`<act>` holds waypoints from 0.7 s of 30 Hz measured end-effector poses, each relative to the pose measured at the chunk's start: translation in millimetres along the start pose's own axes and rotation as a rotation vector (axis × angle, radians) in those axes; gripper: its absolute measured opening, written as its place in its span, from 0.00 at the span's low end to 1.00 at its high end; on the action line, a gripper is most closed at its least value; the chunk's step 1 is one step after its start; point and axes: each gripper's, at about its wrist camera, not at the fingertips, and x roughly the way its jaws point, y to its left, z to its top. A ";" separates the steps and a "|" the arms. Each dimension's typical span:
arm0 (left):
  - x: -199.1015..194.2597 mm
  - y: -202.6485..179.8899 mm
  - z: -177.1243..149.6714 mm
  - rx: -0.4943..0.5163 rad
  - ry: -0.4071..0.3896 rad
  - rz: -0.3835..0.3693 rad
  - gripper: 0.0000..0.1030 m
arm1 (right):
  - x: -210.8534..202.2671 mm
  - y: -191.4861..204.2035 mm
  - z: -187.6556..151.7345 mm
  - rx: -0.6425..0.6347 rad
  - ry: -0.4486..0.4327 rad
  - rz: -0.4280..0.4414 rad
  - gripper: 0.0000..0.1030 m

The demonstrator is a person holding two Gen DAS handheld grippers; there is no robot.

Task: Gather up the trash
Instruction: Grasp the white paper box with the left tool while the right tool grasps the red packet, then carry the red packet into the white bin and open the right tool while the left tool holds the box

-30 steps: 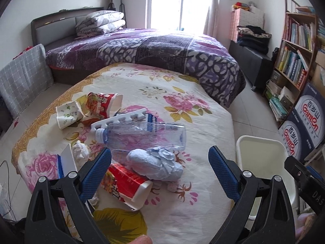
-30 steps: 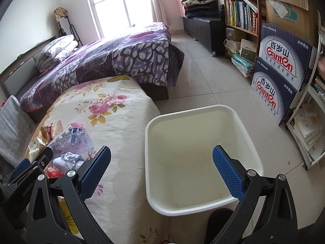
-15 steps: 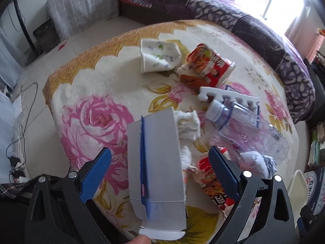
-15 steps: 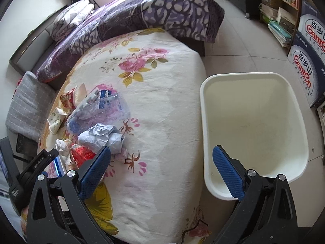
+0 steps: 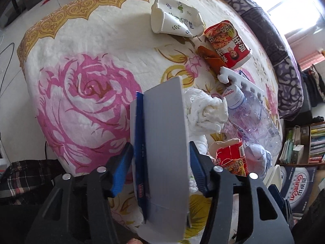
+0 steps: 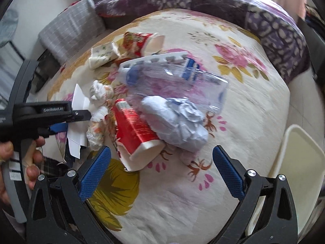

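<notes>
Now the left claw (image 5: 160, 168) has its blue pads against both sides of a flat white-and-blue carton (image 5: 162, 142) at the near edge of the table (image 5: 101, 30), squeezing it across its width, probably because the flat box offers little else to grip. It looks pinched, though whether it has left the cloth I cannot tell. The right claw (image 6: 160, 170) hangs wide and empty above the heap, its span framing the red noodle cup (image 6: 138, 130) and the crumpled blue paper (image 6: 178, 120), likely its next pick. Beyond them lie the clear plastic bottle (image 6: 172, 83), the white tissue wad (image 6: 98, 93), the white plastic rack (image 6: 154, 59) and the squashed paper cup (image 6: 101, 57) toward the far-left edge. The white bin (image 6: 300, 162) stands off the table's right edge, handy for drops.
</notes>
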 end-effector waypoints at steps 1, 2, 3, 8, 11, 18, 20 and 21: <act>-1.6 -0.1 0.4 0.012 -0.004 0.004 0.41 | 0.3 6.5 2.2 -0.037 -0.005 0.003 0.93; -2.0 0.1 1.1 0.020 -0.007 0.006 0.40 | 0.4 13.6 4.1 -0.064 -0.013 0.008 0.93; -2.6 1.5 1.3 0.023 -0.008 0.014 0.39 | 1.7 17.8 5.8 -0.086 -0.015 0.012 0.93; 2.3 21.1 8.7 -0.029 0.028 0.040 0.47 | 8.4 38.2 10.8 -0.171 -0.015 0.015 0.93; 0.5 24.3 10.4 -0.007 0.025 0.071 0.52 | 19.2 45.8 14.4 -0.205 -0.007 -0.006 0.94; 4.9 21.5 14.4 0.029 0.024 0.069 0.53 | 52.1 47.6 17.6 -0.174 0.059 0.020 0.58; 5.2 20.7 14.8 0.041 0.018 0.069 0.51 | 51.0 42.8 18.1 -0.129 0.045 0.057 0.54; 4.3 21.4 14.5 0.050 0.011 0.069 0.45 | 49.6 41.0 19.1 -0.114 0.042 0.069 0.54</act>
